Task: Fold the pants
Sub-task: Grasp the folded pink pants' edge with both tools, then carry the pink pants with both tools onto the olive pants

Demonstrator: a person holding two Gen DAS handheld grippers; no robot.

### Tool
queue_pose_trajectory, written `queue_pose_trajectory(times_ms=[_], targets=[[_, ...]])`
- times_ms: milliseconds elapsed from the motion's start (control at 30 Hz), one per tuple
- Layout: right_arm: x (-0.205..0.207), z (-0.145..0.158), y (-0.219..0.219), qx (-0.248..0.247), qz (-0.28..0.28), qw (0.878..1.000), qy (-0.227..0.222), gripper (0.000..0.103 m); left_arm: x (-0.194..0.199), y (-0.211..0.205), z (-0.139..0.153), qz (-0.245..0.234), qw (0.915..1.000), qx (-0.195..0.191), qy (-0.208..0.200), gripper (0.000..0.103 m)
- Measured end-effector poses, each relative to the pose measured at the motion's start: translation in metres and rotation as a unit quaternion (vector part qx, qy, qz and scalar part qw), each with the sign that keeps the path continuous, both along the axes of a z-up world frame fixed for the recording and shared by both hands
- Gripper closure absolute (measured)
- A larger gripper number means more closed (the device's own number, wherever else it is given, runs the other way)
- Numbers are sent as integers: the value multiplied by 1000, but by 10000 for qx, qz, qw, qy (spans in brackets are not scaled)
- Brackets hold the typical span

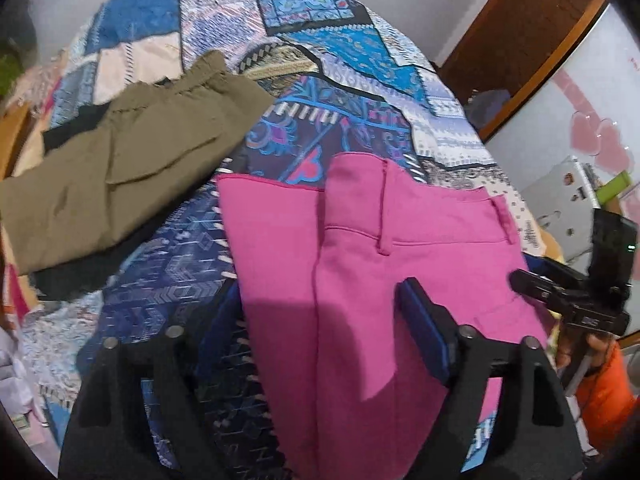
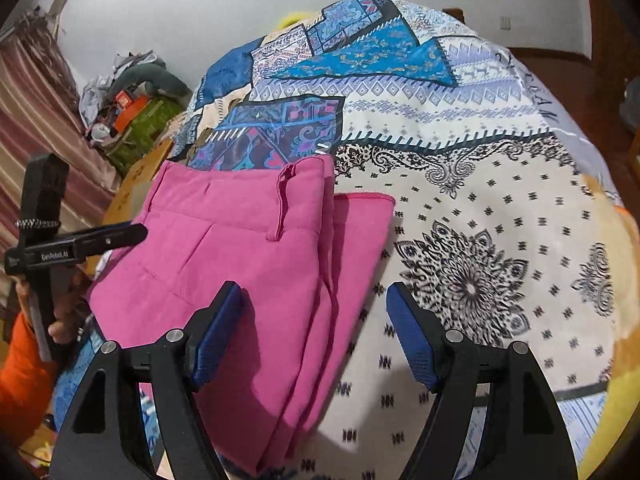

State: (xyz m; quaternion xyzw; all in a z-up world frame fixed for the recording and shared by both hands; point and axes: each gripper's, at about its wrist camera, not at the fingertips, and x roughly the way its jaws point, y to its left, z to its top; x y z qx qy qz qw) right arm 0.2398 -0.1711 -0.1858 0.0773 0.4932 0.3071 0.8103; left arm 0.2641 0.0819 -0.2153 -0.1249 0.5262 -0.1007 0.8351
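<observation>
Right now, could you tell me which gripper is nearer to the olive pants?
Left. The left gripper hovers over the pink pants, beside the olive pants; the right gripper straddles the pink pants' opposite edge.

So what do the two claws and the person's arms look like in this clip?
Both claws are matte black frames with silver rivets and textured blue pads on the fingers: left claw, right claw. The left claw's side bar carries white "GenRobot.AI" lettering, seen from the right wrist view. The person wears an orange sleeve.
</observation>
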Motion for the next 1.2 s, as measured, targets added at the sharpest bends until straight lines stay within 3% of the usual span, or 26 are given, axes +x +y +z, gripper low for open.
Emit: queue_pose_trajectory(times_ms=[167,233,433,767,1000,1200], targets=[[4,-2,1,184,33,9998,75,52,4,-2,0,-62,9992,-385,27,49],[4,-1,3,195,75,9998,60,65,3,-5,3,-94,9988,-472,-4,67],[-1,12,13,-82,136,9994,-292,87,-3,-18,18,-39,9997,33,-245,82],[-9,58,28,-61,275,9954,-913,92,-27,-16,68,45,9942,517,-946,86],[-2,102,61,105,412,9890,-1420,92,-39,15,119,350,9836,796,-1578,86],[12,132,104,227,620,9816,-1789,92,-34,56,148,620,9753,997,-1870,86]])
